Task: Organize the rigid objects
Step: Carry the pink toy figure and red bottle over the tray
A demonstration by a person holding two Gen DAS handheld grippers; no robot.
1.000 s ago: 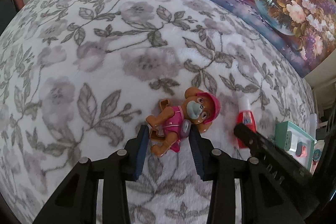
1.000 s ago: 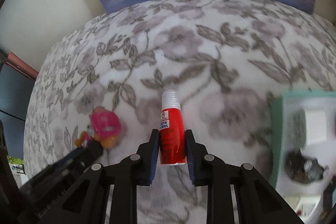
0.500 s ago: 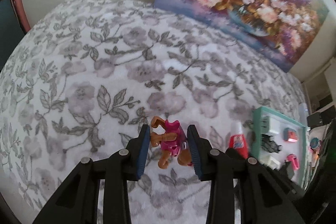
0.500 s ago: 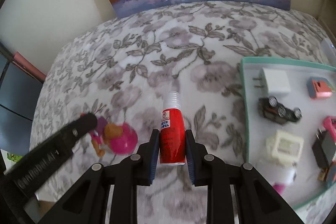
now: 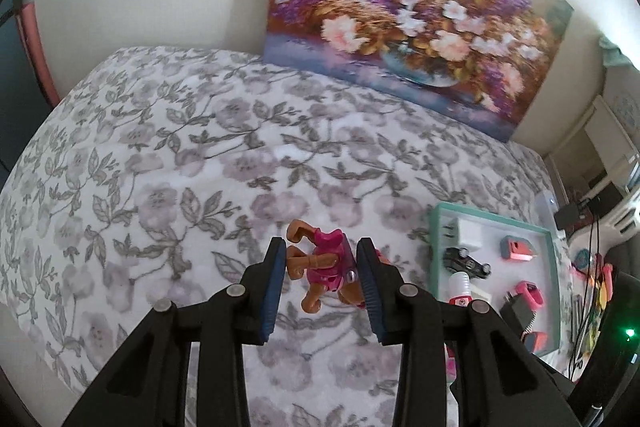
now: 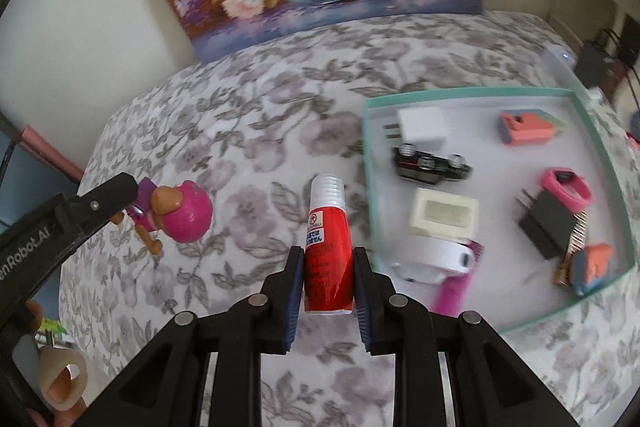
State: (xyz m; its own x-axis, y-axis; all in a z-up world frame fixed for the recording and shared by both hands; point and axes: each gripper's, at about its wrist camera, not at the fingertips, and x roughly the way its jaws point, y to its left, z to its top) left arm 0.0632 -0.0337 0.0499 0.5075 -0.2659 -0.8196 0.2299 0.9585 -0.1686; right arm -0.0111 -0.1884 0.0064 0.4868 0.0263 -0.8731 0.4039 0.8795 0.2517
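Note:
My left gripper [image 5: 322,259] is shut on a pink and brown toy dog figure [image 5: 326,263] and holds it in the air above the floral bedspread; the figure also shows in the right wrist view [image 6: 176,211], left of the tube. My right gripper [image 6: 328,267] is shut on a red tube with a white cap [image 6: 328,231], also lifted, just left of the teal-rimmed tray [image 6: 366,163]. The tube's cap shows in the left wrist view [image 5: 460,285] near the tray [image 5: 434,231].
The tray holds a white plug [image 6: 420,127], a black toy car [image 6: 428,167], a white box [image 6: 444,215], a black adapter [image 6: 548,223], pink and coral pieces. A flower painting [image 5: 412,11] leans on the wall behind the bed. Cluttered furniture stands at the right [image 5: 600,195].
Both grippers have risen from the bedspread with their objects and moved toward the tray. More of the room and tray is in view now.

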